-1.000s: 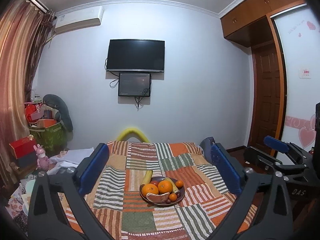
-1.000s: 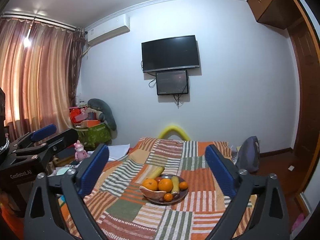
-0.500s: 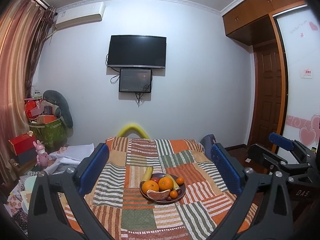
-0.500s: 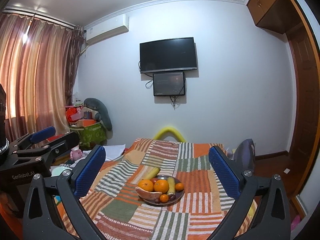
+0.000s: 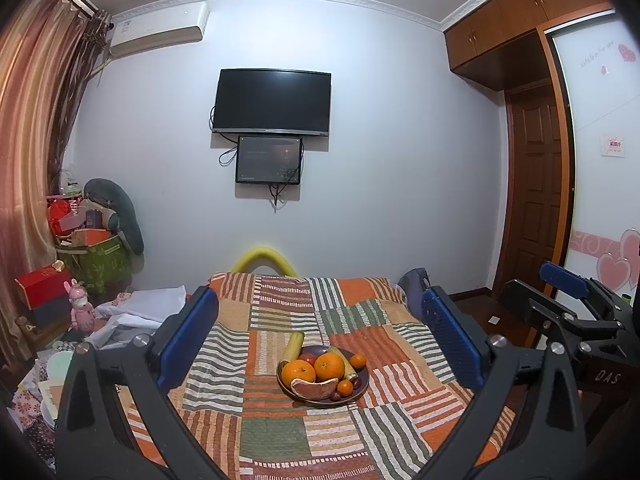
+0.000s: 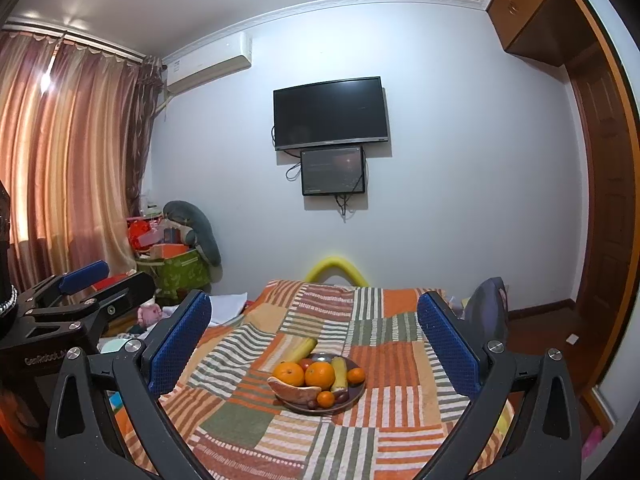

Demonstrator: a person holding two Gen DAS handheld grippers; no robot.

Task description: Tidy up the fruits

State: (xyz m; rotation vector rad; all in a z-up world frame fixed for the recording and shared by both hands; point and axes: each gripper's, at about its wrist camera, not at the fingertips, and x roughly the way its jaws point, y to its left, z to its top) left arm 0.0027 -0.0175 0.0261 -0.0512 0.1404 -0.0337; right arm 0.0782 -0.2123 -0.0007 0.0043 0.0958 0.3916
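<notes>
Hovering spread and empty, the left gripper point(image 5: 320, 320) and right gripper point(image 6: 314, 316) face the plate point(image 5: 360, 388) on the bed point(image 5: 276, 432); its oranges point(image 5: 329, 366) look firm, round, best pinched across the middle.

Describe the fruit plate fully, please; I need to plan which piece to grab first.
The fruit plate is a shallow, dark, round dish resting flat on the striped patchwork cover. It is heaped: two large oranges in the middle, small oranges at its right and front, a pale cut wedge in front, yellow bananas behind, one overhanging the rim. Neither gripper touches it.
</notes>
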